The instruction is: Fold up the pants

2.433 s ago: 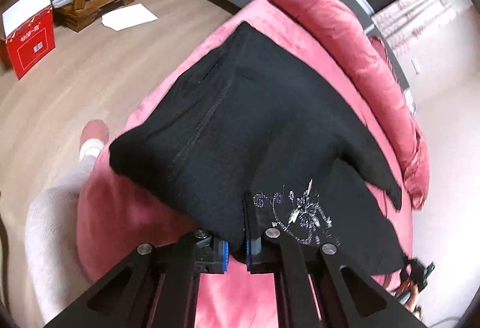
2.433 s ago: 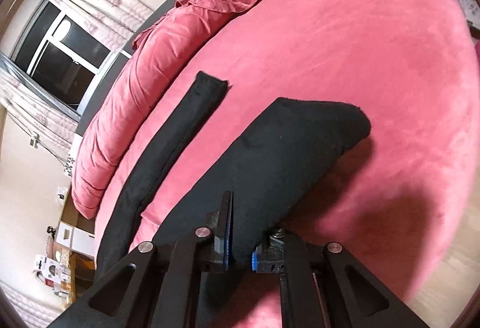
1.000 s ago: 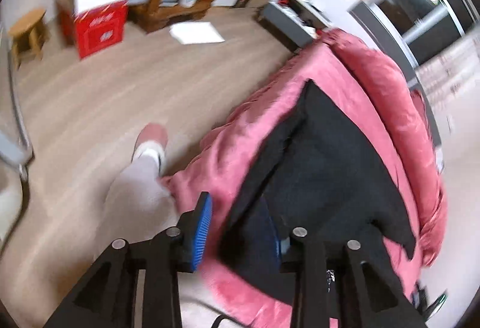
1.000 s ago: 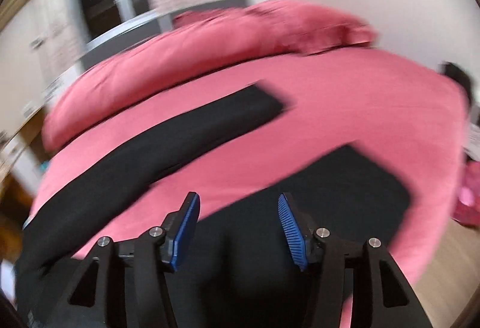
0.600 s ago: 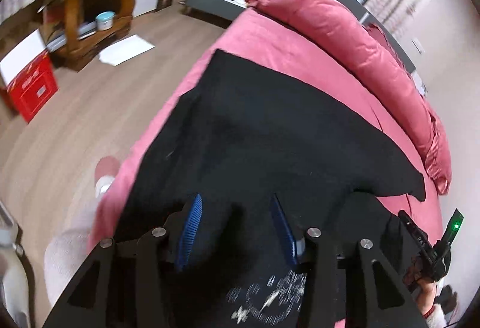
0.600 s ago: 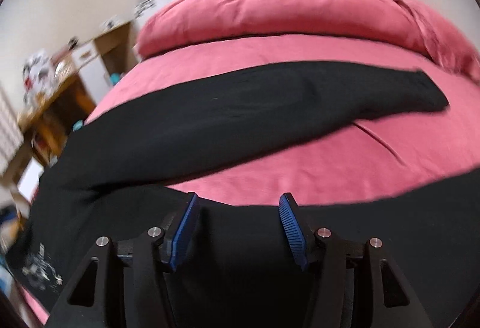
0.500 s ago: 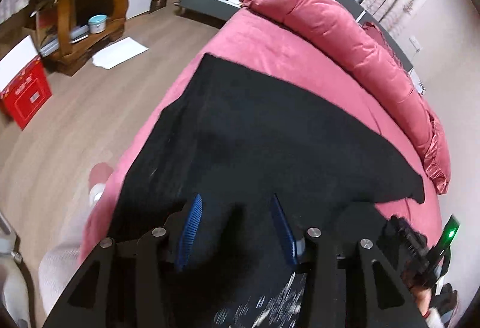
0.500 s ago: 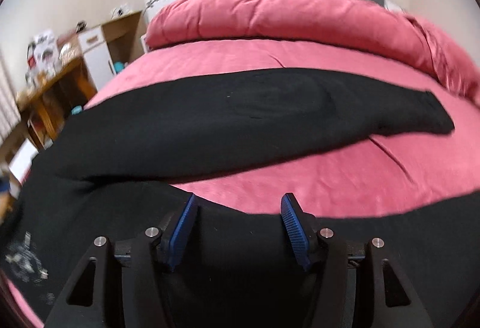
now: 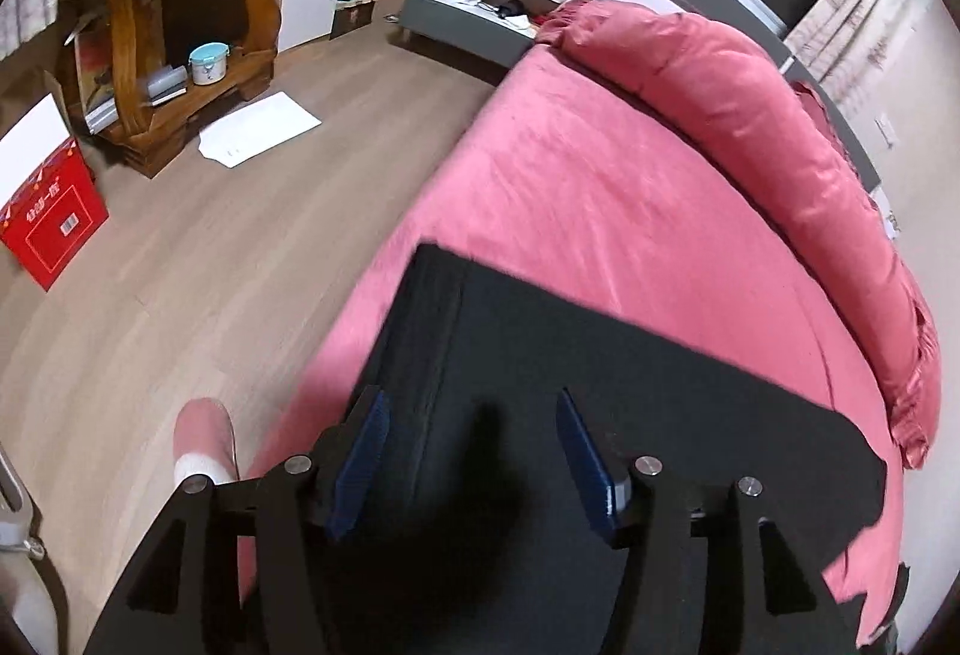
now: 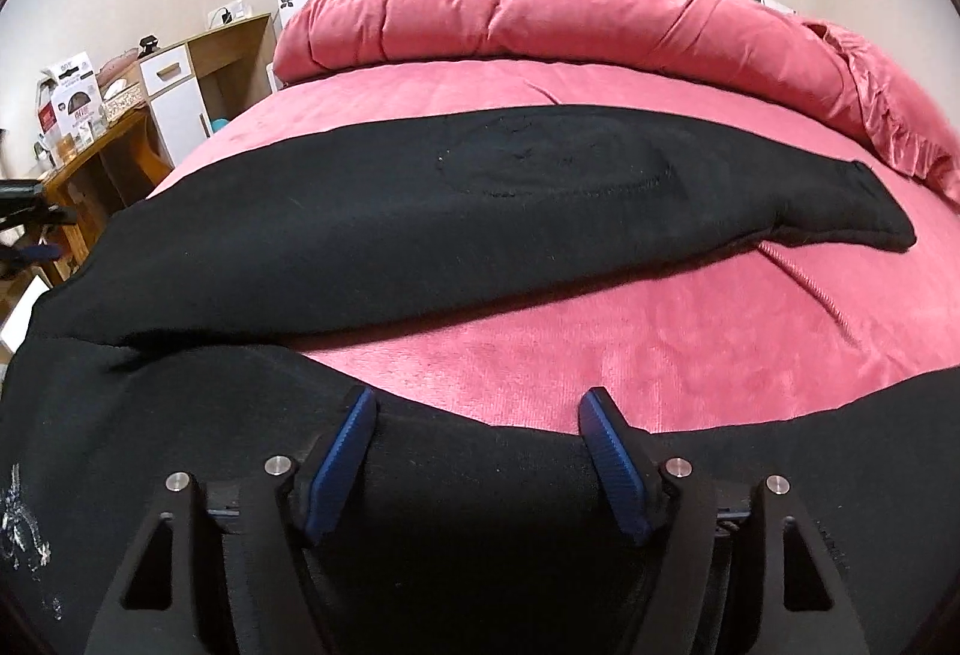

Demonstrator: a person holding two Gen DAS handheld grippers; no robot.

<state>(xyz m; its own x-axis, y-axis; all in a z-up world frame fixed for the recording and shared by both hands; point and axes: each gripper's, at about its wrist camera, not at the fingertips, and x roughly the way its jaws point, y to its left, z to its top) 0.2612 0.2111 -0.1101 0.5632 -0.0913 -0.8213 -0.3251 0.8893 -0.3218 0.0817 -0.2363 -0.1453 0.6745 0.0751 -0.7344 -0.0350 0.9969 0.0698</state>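
Observation:
Black pants [image 10: 384, 223] lie spread flat on the pink bed [image 10: 690, 331], the two legs apart in a V with bare bed between them. The far leg ends at a cuff [image 10: 864, 211]. A white printed design [image 10: 18, 523] shows on the near part at the left. My right gripper [image 10: 477, 439] is open and empty over the near leg's inner edge. In the left wrist view the pants [image 9: 600, 391] lie at the bed's [image 9: 600, 199] near left edge. My left gripper [image 9: 471, 451] is open and empty just above the waist end.
A rolled pink duvet [image 10: 570, 13] lies along the bed's head. Wooden floor [image 9: 180, 247] lies left of the bed, with a wooden shelf unit [image 9: 168, 25], a red box [image 9: 48, 211], a white sheet [image 9: 258, 127] and my slippered foot [image 9: 201, 439].
Both grippers let go of the pants and opened; the pants now lie flat on the bed. The left gripper swung back over the waist end, the right one turned toward the bed's head.

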